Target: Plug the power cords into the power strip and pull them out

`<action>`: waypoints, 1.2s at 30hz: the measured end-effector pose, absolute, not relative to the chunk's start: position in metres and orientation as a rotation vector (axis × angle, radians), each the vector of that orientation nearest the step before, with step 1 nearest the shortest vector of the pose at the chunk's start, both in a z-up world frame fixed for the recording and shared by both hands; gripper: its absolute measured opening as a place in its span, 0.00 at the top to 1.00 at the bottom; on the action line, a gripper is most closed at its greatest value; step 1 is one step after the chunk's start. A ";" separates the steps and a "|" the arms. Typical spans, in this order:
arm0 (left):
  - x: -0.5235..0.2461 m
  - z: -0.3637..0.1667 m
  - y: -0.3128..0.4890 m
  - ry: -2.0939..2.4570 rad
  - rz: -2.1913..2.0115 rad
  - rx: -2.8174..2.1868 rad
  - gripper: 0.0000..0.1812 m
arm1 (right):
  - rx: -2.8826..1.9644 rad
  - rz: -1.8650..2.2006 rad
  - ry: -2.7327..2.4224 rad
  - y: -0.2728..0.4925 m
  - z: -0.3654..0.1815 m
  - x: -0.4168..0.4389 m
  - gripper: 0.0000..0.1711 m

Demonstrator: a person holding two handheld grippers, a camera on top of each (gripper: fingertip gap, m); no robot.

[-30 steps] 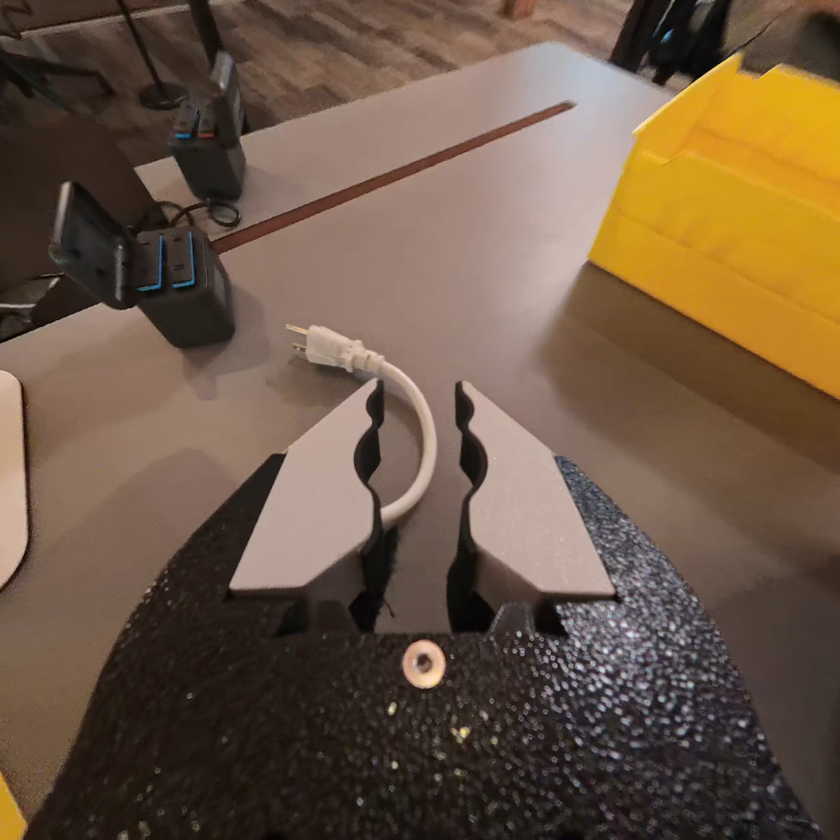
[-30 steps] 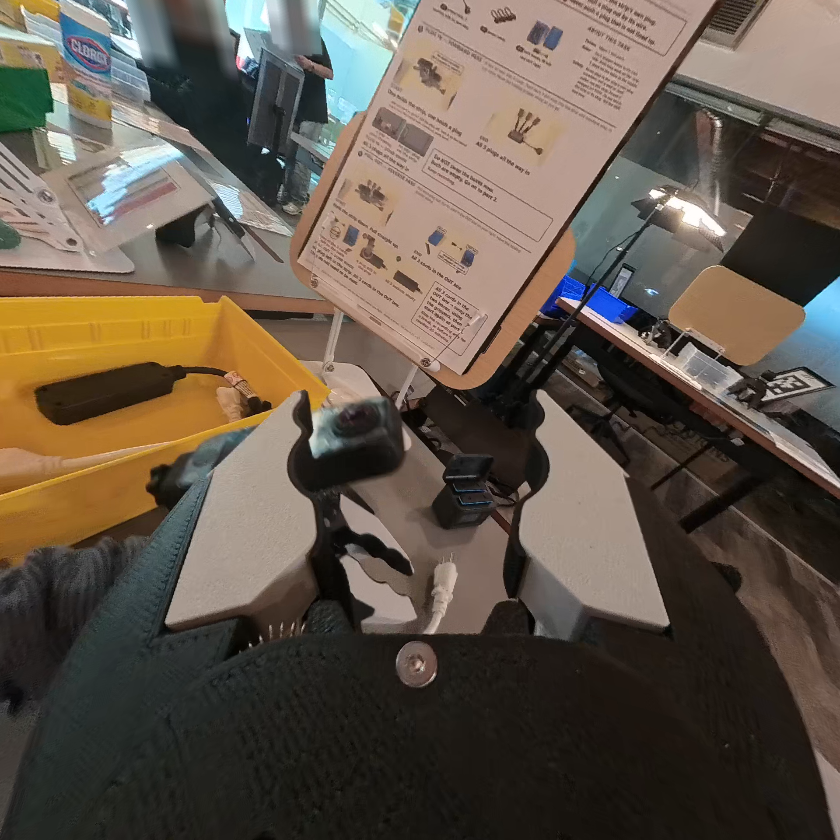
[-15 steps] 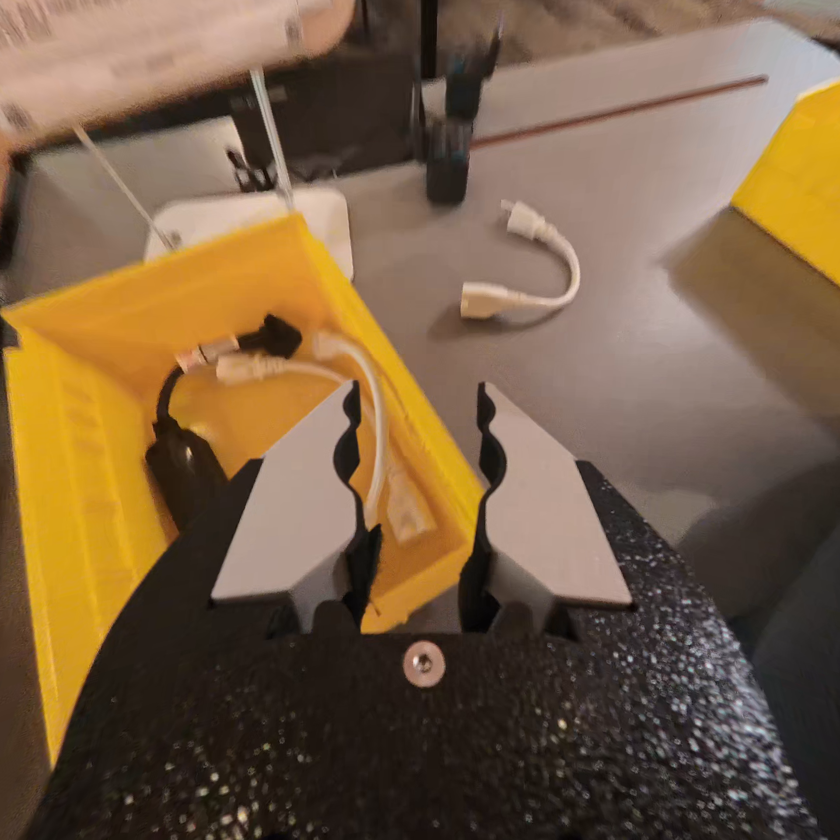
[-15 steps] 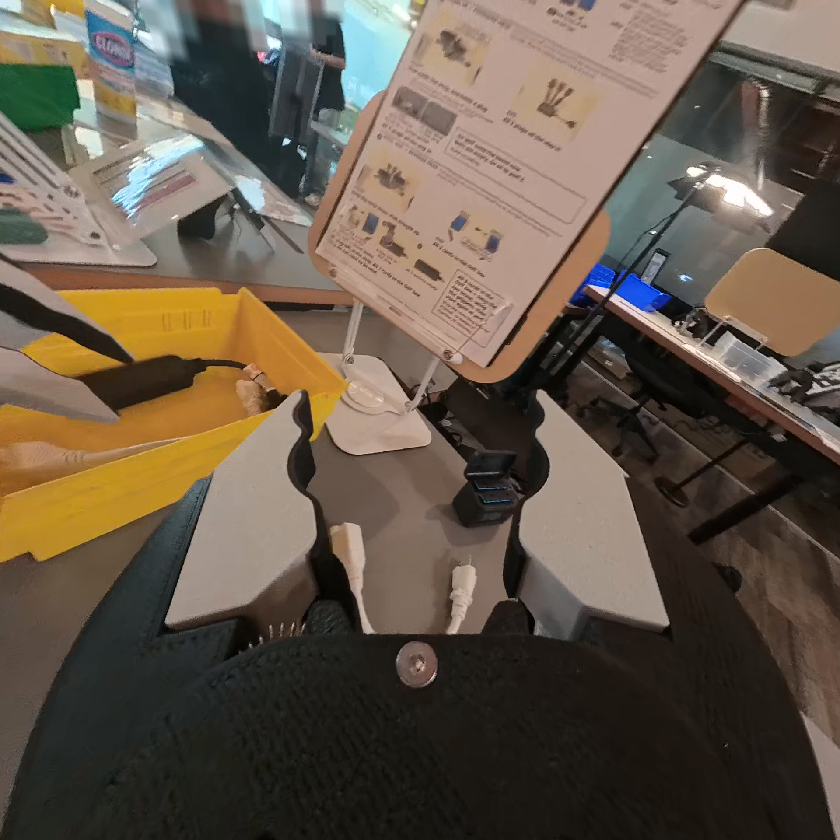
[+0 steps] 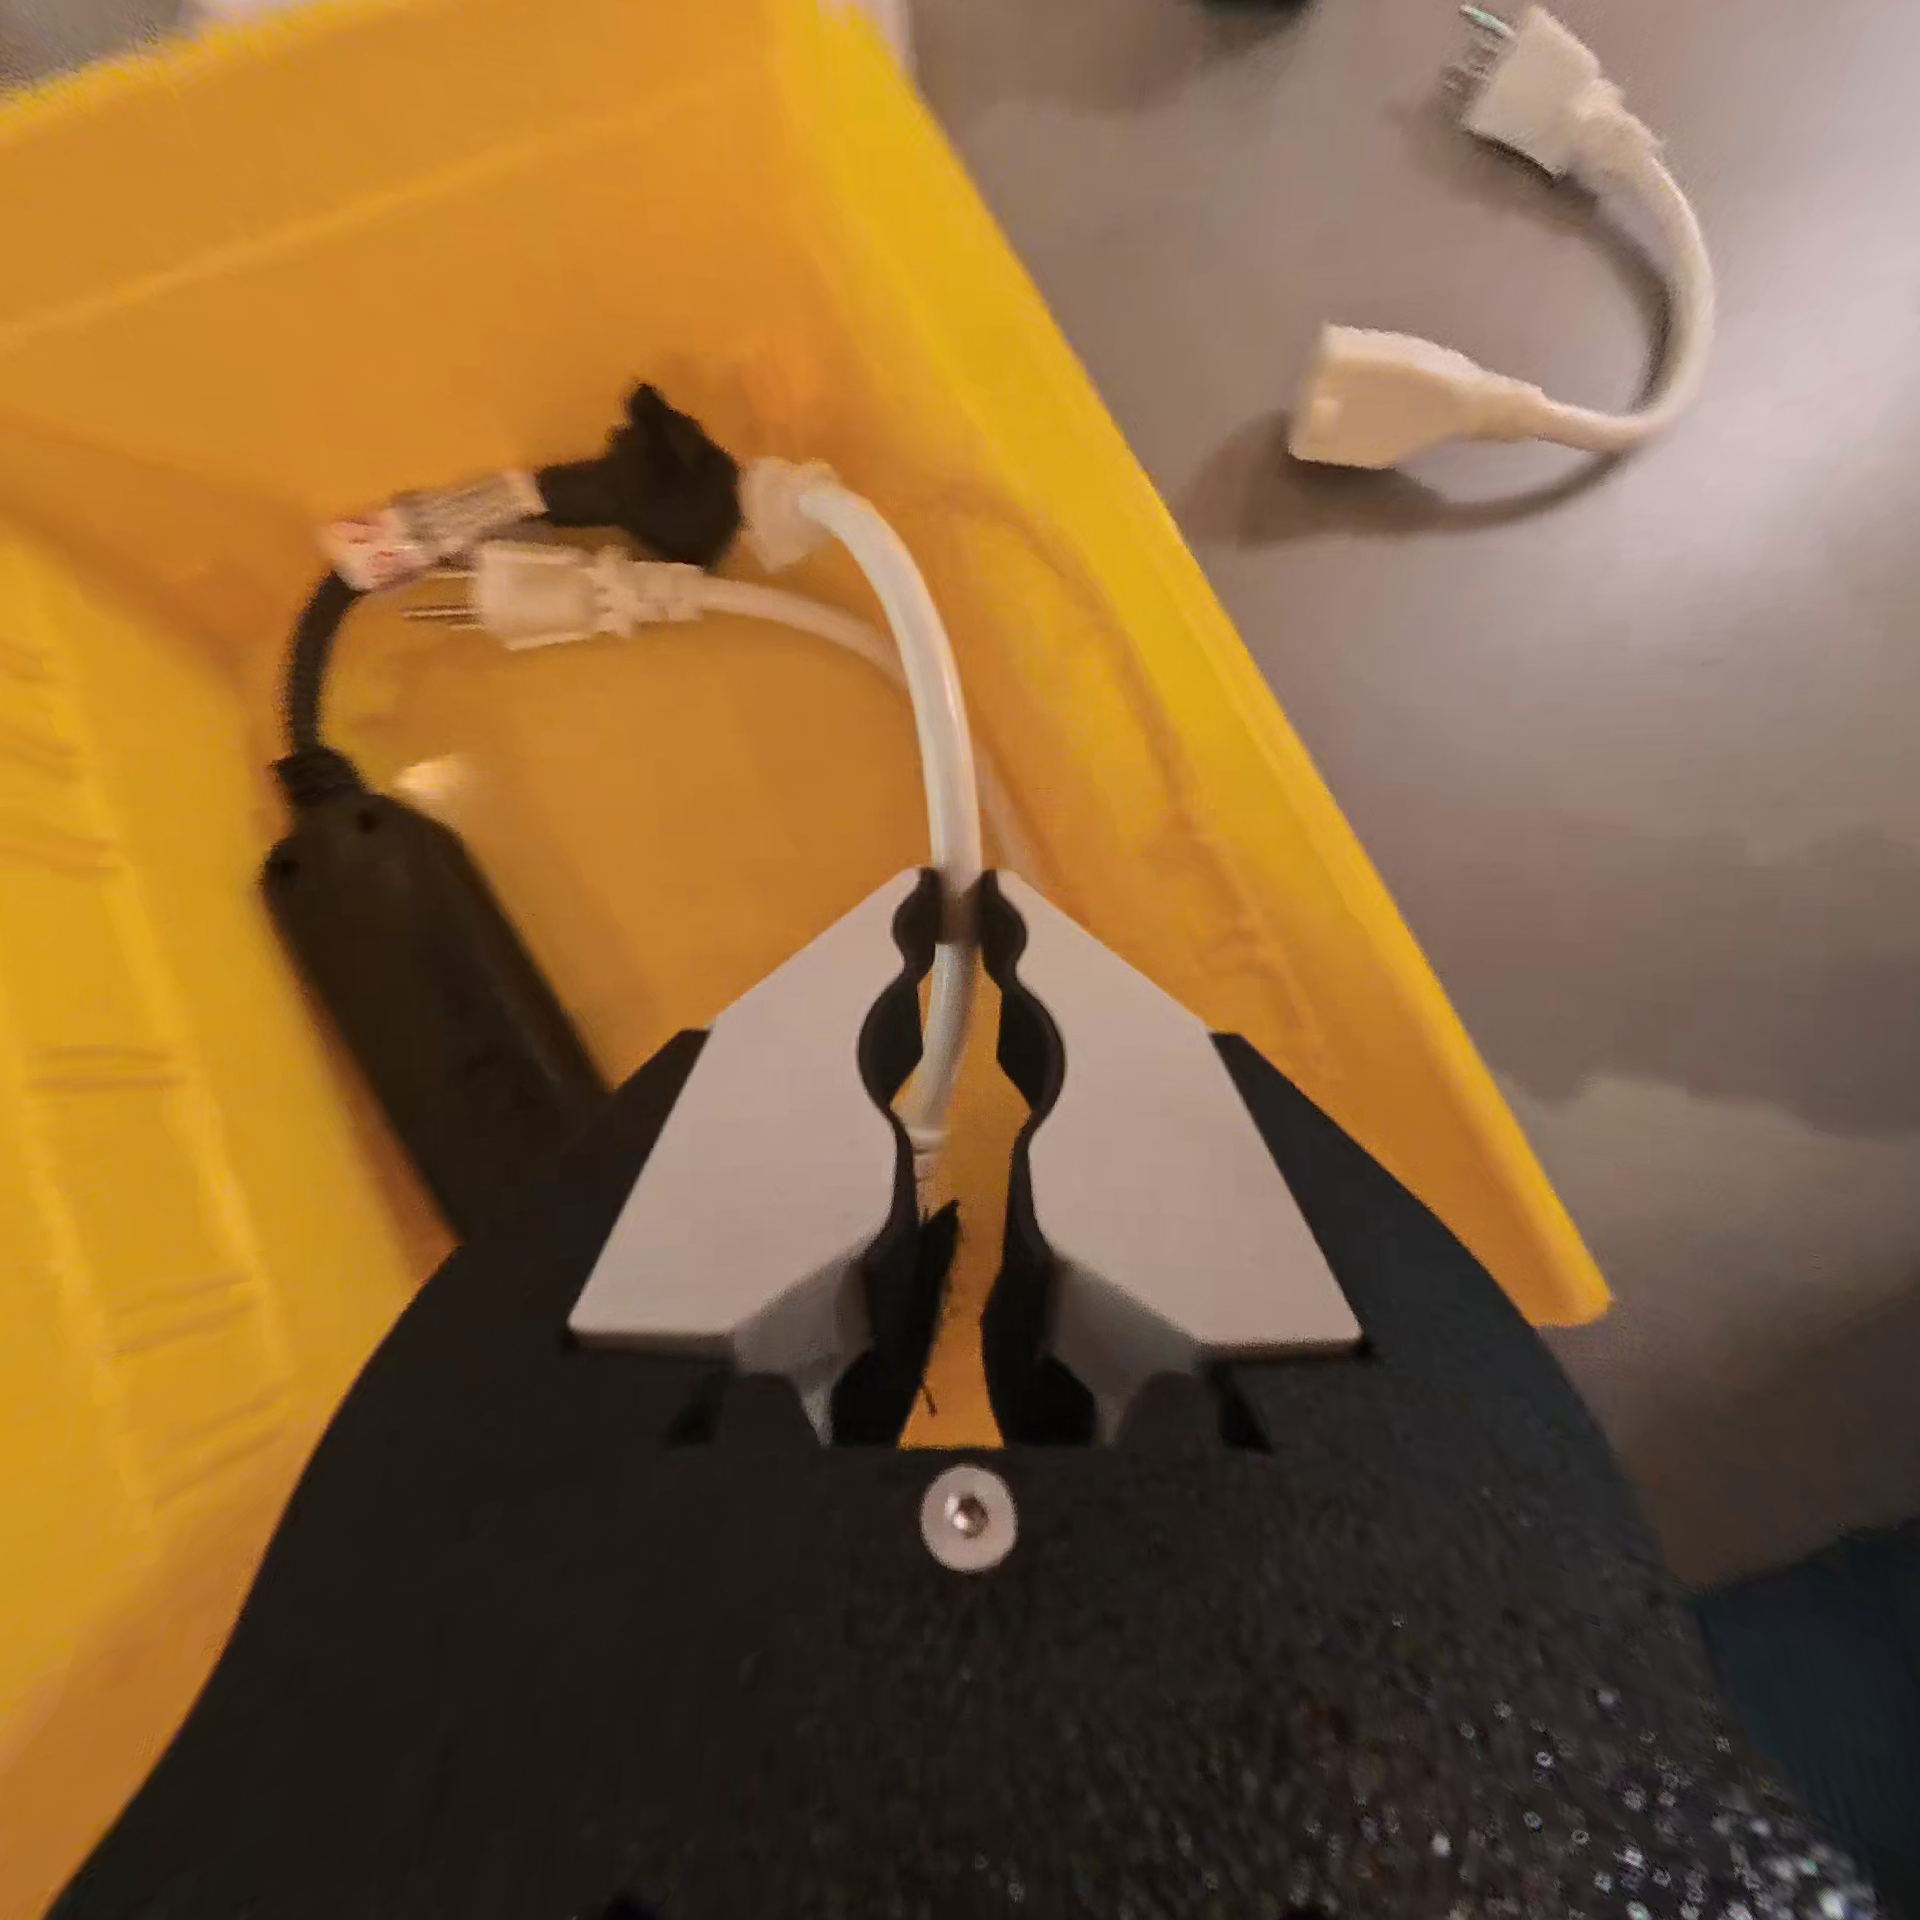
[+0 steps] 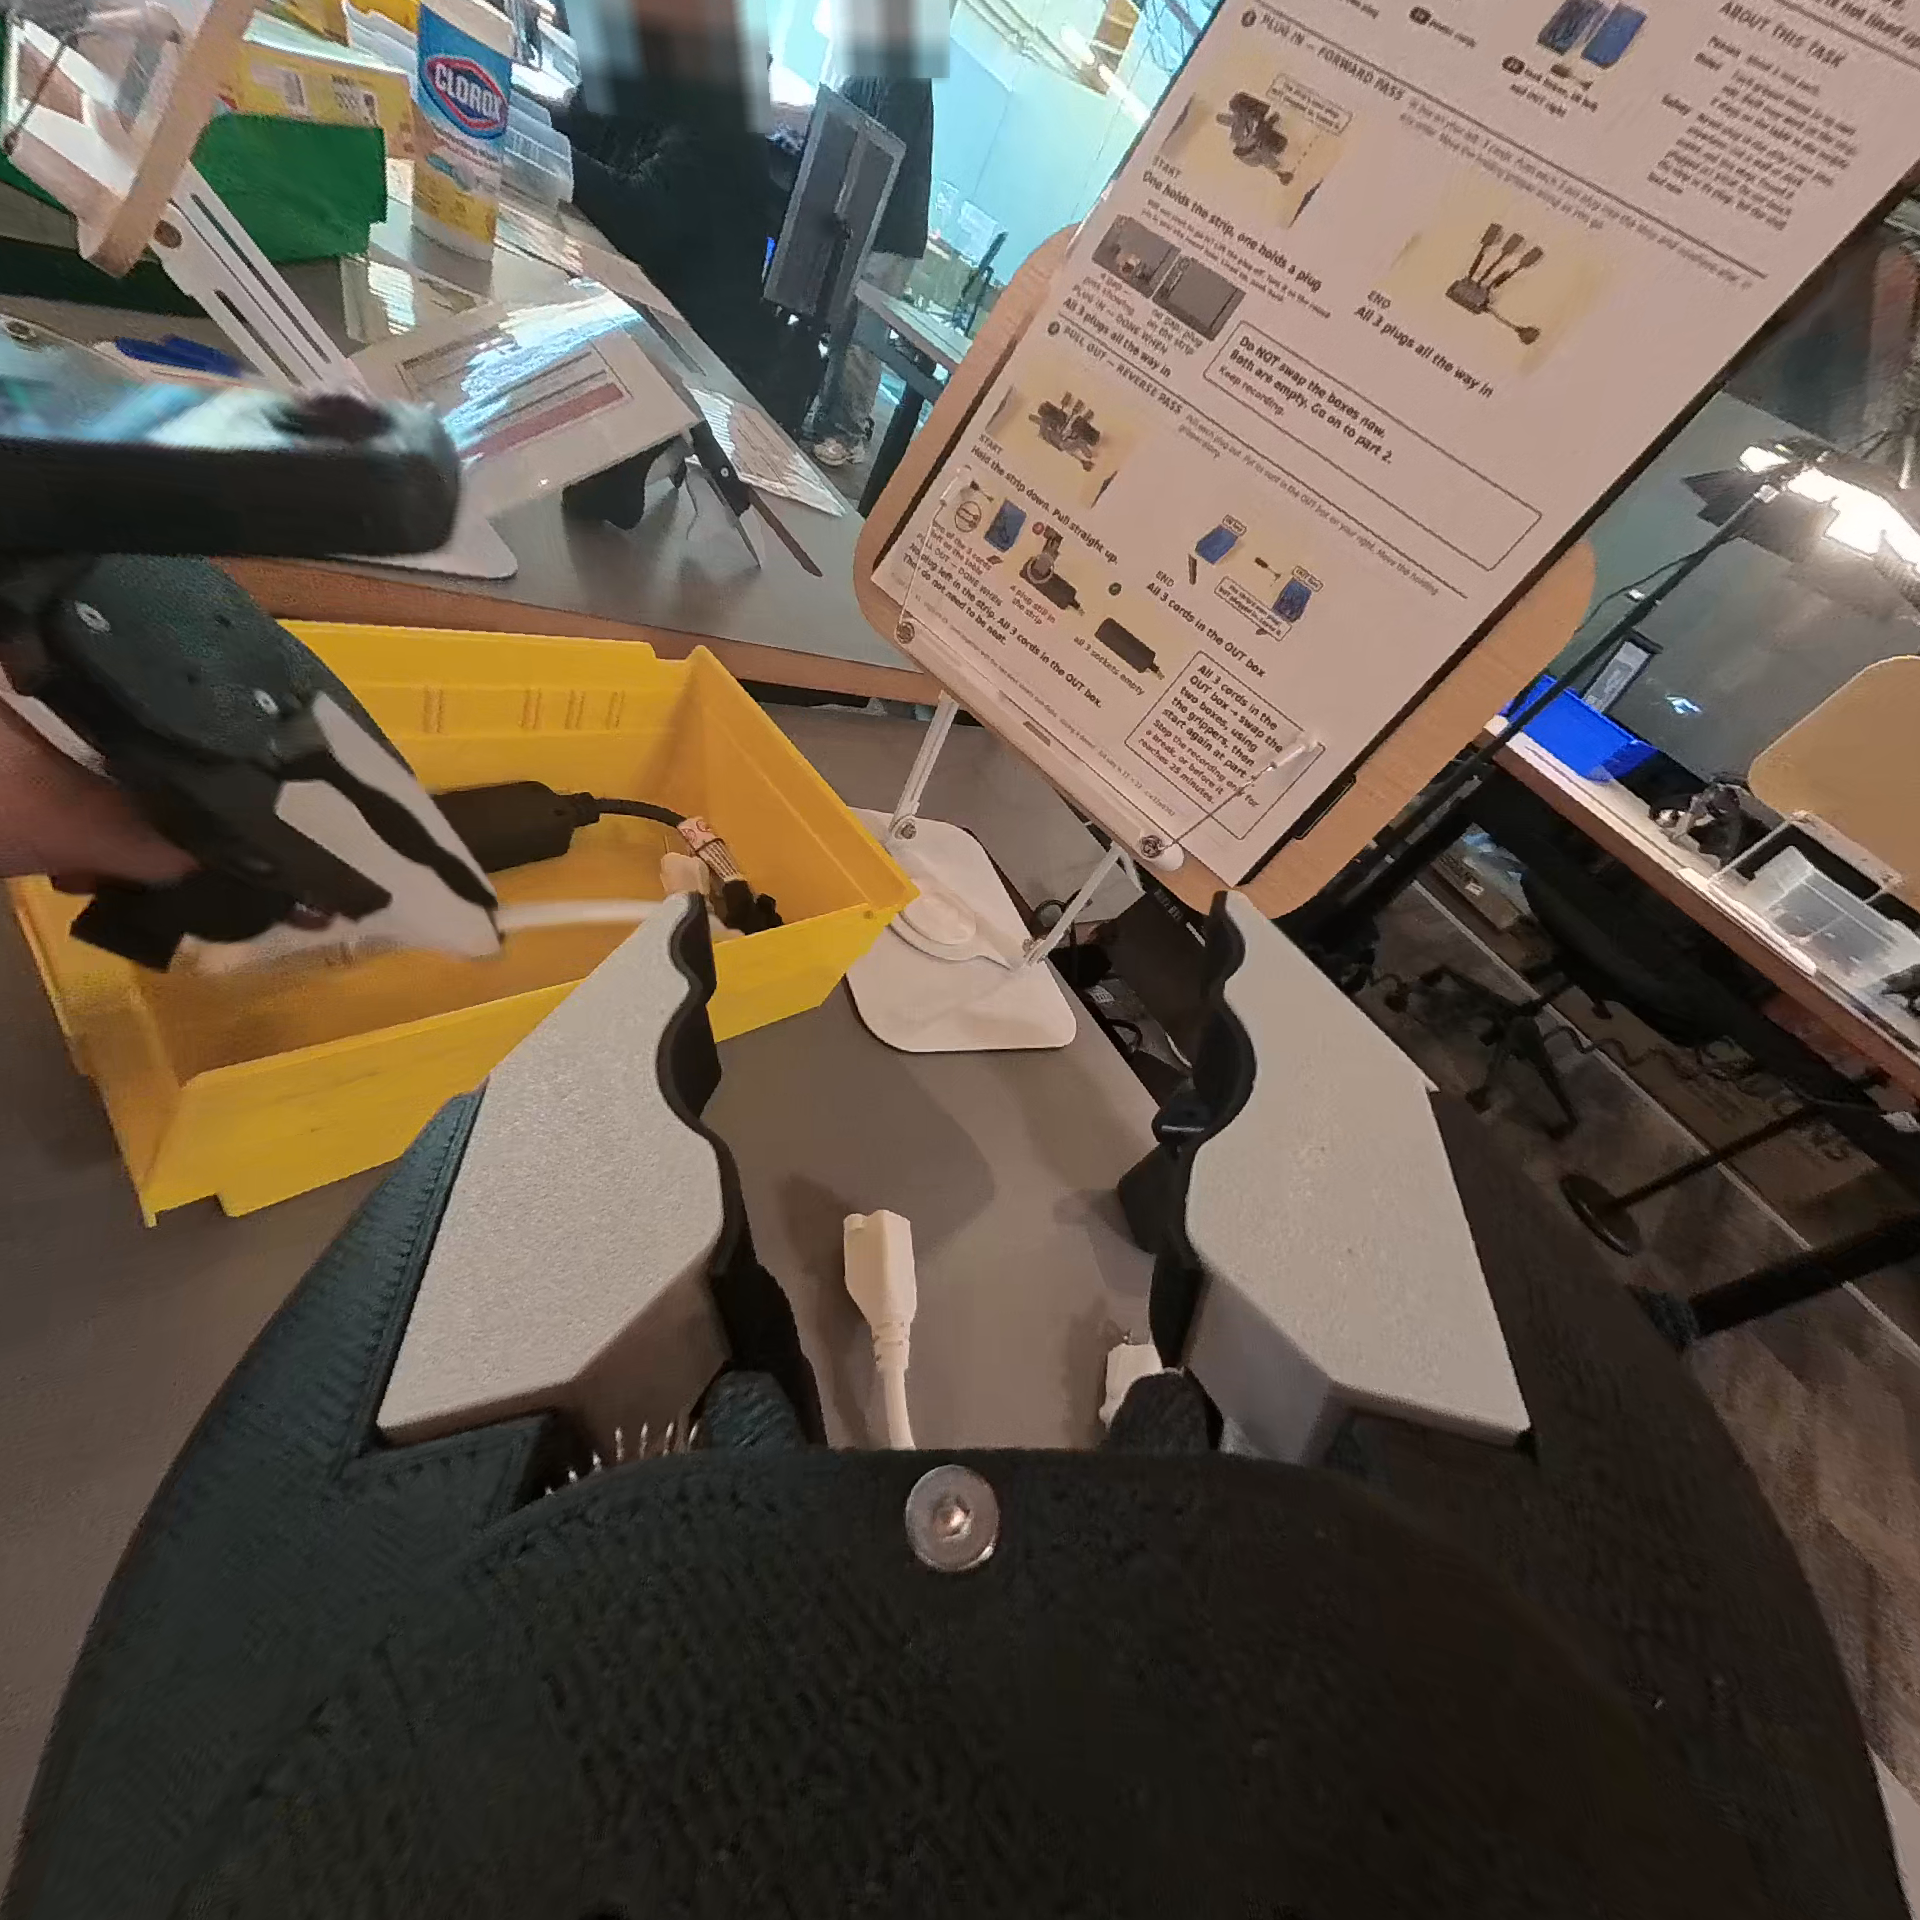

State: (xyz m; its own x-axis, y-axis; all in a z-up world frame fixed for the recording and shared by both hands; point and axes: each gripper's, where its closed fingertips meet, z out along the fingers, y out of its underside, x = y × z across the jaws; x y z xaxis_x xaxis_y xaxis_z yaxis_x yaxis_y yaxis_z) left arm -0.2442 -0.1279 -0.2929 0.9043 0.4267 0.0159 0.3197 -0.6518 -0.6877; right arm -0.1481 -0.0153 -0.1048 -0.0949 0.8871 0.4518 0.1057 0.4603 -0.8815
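White power cord is seen at the centre of the left wrist view, a short, smooth, glossy lead that arches out of the yellow bin and is pinched near its middle between the nearly closed tips of the left gripper. Its far end lies beside a black plug and a second white cord in the bin, where a black power strip is laid along the lower left. A third white cord, curved into a hook, is spread on the grey table at the upper right, apart from the bin. In the right wrist view the right gripper is held wide apart with nothing between its fingers, above that cord's socket end. An instruction board on a white stand is set behind, with further desks and a blue bin in the room beyond.
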 end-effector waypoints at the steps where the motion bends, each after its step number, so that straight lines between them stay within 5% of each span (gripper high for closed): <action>1: -0.250 -0.282 -0.131 -0.562 0.245 -2.278 0.97 | -0.904 0.832 -1.534 -0.013 -0.104 -0.147 0.45; 11: -0.254 -0.124 -0.116 -0.392 0.750 -1.864 0.97 | -0.908 0.845 -1.490 -0.008 -0.092 -0.139 0.46; 18: -0.230 -0.098 -0.012 -0.121 0.587 -1.860 0.97 | -0.928 0.837 -1.417 0.011 -0.077 -0.126 0.46; 27: -0.185 -0.172 0.130 0.207 0.409 -2.067 0.97 | -1.017 0.791 -1.307 0.054 -0.067 -0.113 0.46; 36: -0.151 -0.267 0.166 0.295 0.289 -2.194 0.97 | -0.985 0.777 -1.380 0.035 -0.079 -0.126 0.46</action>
